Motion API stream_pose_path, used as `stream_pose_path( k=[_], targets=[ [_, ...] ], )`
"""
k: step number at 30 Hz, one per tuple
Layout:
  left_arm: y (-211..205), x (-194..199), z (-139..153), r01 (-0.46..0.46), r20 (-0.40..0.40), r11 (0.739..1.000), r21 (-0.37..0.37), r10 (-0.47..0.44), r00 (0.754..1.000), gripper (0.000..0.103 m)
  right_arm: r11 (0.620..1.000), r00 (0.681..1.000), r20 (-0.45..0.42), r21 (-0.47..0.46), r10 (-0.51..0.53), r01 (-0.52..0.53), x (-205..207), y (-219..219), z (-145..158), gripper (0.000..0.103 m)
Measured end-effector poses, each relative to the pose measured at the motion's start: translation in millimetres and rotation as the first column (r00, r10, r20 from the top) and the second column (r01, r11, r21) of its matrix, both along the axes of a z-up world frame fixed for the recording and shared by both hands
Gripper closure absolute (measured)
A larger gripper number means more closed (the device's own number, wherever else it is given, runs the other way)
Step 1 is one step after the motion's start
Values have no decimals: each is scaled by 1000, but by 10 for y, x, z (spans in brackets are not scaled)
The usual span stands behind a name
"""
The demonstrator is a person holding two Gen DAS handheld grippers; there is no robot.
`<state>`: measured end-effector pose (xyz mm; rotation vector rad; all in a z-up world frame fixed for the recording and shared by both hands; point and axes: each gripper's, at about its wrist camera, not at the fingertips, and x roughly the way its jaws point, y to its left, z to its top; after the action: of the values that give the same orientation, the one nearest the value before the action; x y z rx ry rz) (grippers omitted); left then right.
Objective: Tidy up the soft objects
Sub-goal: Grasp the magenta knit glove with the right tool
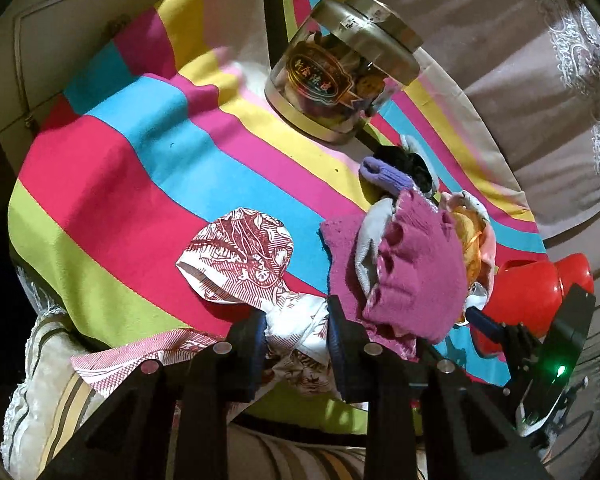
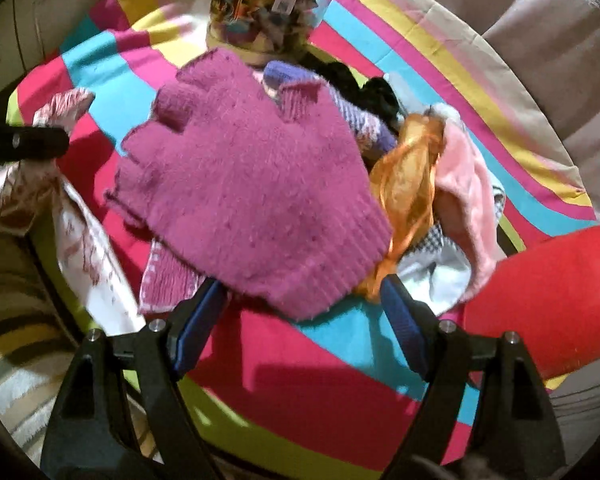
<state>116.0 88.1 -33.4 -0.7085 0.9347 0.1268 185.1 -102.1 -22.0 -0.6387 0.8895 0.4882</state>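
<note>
Soft objects lie in a loose pile on a striped cloth (image 1: 148, 168) spread over the worktop.

Nearest in the left wrist view, the left gripper (image 1: 298, 332) is clenched on a red-and-white printed cloth (image 1: 240, 248). Its blue-padded fingers (image 1: 256, 344) pinch a bunched section of the fabric, and the rest of the cloth fans out beyond them onto the stripes. One tail of it trails to the lower left over the worktop edge.

Nearest in the right wrist view, the right gripper (image 2: 304, 304) stands released, its fingers (image 2: 404, 320) spread wide. The ribbed cuff of a magenta knit glove (image 2: 252, 184) lies between the finger tips; whether the pads touch it cannot be told. The glove rests on top of the pile, its short finger stubs pointing away from the camera.

Just beside the glove, on its right, lie an orange ribbon-like fabric (image 2: 412, 176) and a pink fleece piece (image 2: 464, 184). A red bowl (image 2: 548, 300) sits at the right edge of the cloth, near the pile.

Beyond the glove lie a purple knit item (image 1: 384, 176) and a black fuzzy item (image 1: 404, 160), touching each other.

Farthest, a clear jar (image 1: 340, 80) with a metal lid stands upright on the cloth, just behind the pile.
</note>
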Motion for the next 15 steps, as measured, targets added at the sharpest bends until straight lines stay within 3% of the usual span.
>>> stream_pose_path(
  k=[5, 9, 15],
  targets=[
    [7, 11, -13, 4, 8, 1000, -11, -4, 1000, 74, 994, 999, -34, 104, -12, 16, 134, -14, 74, 21],
    [24, 23, -33, 3, 6, 1000, -23, -3, 1000, 74, 971, 992, -123, 236, -11, 40, 251, -126, 157, 21],
    [14, 47, -49, 9, 5, 1000, -23, -9, 1000, 74, 955, 984, -170, 282, -46, 94, 393, -107, 128, 21]
  ],
)
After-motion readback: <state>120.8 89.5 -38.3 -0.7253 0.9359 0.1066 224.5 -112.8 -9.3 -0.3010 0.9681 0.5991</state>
